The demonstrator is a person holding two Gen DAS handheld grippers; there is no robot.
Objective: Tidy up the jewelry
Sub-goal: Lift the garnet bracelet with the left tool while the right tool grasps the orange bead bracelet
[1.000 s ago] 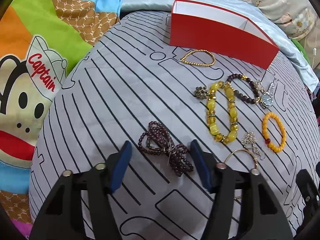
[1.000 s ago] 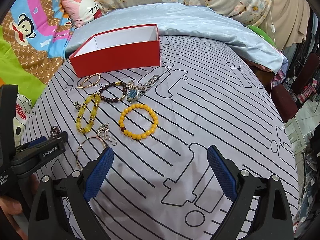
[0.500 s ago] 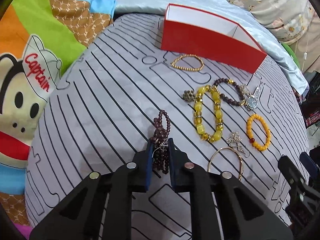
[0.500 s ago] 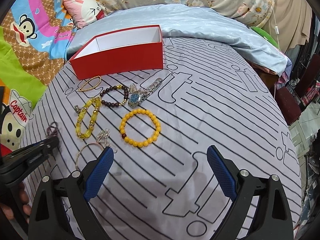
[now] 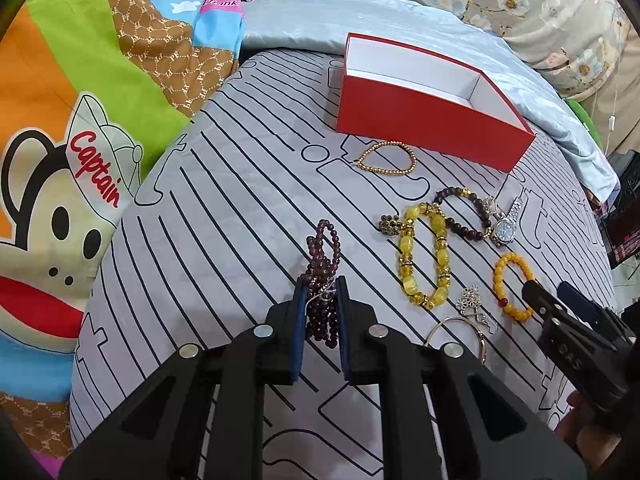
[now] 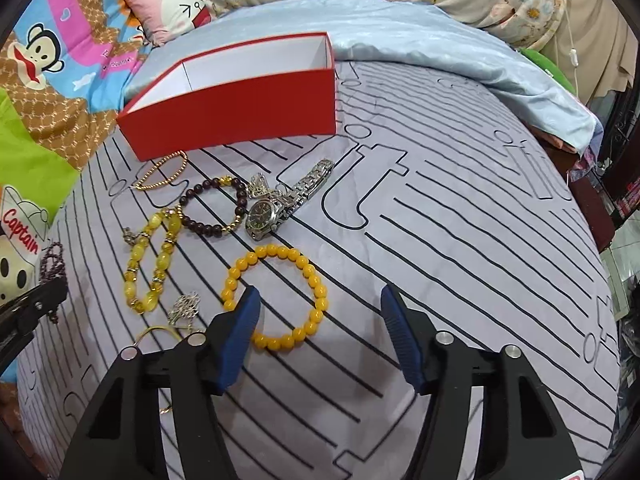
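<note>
The left gripper (image 5: 320,292) has just clamped shut on the purple bead strand (image 5: 322,254); the right gripper (image 6: 320,312), moved in, is closing around the orange bracelet (image 6: 276,296) — not yet pinched; beyond, the red box (image 5: 424,120) waits empty.

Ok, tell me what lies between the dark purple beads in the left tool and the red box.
Nothing tall. The left tool is shut on the purple bead bracelet; between it and the red box there is mostly bare striped bedspread, with only the flat gold bead bracelet lying just before the box's front wall. Lifting the beads over it should clear it.
</note>
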